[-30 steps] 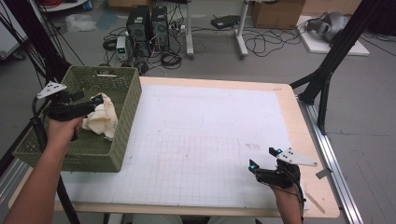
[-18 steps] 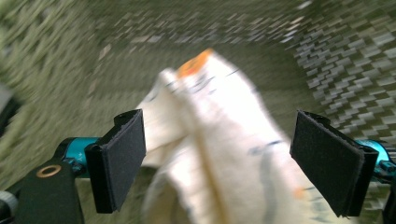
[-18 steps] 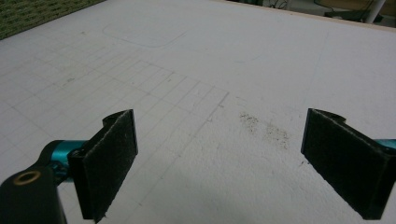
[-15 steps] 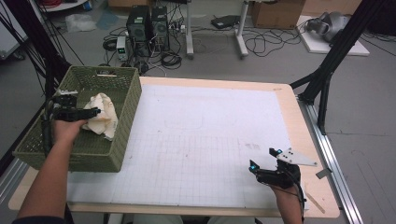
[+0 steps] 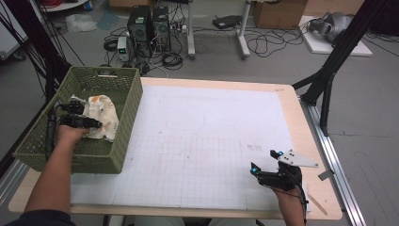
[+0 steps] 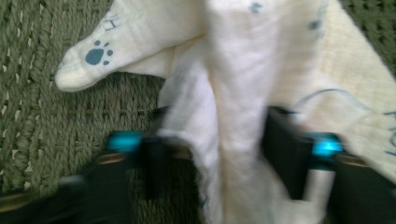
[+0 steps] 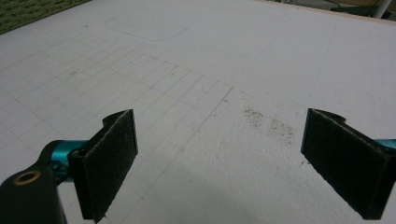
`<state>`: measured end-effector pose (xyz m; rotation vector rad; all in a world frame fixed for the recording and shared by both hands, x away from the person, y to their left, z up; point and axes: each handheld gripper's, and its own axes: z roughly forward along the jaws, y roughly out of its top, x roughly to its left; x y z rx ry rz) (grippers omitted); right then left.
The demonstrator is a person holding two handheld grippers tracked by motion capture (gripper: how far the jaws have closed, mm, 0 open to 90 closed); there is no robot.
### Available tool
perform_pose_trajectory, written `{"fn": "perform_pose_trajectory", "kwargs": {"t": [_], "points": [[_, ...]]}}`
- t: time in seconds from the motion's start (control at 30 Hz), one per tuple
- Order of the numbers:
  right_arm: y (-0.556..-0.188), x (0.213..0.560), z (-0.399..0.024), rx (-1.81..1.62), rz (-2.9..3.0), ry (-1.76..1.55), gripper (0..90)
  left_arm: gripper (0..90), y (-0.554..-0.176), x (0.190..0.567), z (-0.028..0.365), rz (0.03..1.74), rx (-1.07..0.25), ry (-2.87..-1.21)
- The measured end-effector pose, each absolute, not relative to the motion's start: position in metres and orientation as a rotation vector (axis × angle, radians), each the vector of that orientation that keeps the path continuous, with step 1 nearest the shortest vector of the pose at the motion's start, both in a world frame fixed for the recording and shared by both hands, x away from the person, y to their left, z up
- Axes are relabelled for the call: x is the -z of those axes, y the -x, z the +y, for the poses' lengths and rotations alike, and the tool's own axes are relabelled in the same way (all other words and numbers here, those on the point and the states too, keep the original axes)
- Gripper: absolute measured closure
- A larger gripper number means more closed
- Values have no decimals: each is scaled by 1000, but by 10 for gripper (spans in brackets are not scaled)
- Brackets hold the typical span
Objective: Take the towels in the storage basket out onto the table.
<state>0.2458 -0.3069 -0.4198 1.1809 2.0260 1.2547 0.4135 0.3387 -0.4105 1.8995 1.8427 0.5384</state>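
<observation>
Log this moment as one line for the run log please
left hand-held gripper: in green basket, jaws just closing around cream cloth | right hand-held gripper: open, over white mat

Cream cloth (image 6: pixel 243 70): blue paw-print sign, blue lettering too blurred to read

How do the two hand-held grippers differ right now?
The left gripper is down in the green basket, jaws just closing around a fold of cream cloth; the right gripper rests over the white table mat with jaws wide apart and nothing between them. Both have black pads and turquoise fittings.
</observation>
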Motion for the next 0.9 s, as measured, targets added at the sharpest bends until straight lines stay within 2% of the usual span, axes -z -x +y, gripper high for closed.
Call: {"fn": "perform_pose_trajectory", "kwargs": {"t": [0.07, 0.1, 0.2, 0.43, 0.57, 0.9], "points": [[-246, 420, -307, -1254, 2026, -1176, 100, 665, -412, 408, 337, 1810, -534, -1896], [-246, 420, -307, -1256, 2027, -1177, 100, 717, -412, 408, 337, 1810, -534, -1896], [-246, 420, -307, -1258, 2027, -1179, 100, 796, -410, 402, 339, 1796, -563, -1864], [-245, 419, -307, -1256, 2024, -1178, 100, 824, -404, 386, 340, 1698, -626, -1738], [-244, 418, -308, -1260, 2015, -1190, 100, 831, -395, 374, 345, 1651, -651, -1599], [-244, 418, -310, -1258, 2005, -1198, 100, 832, -366, 341, 355, 1436, -767, -1418]]}}
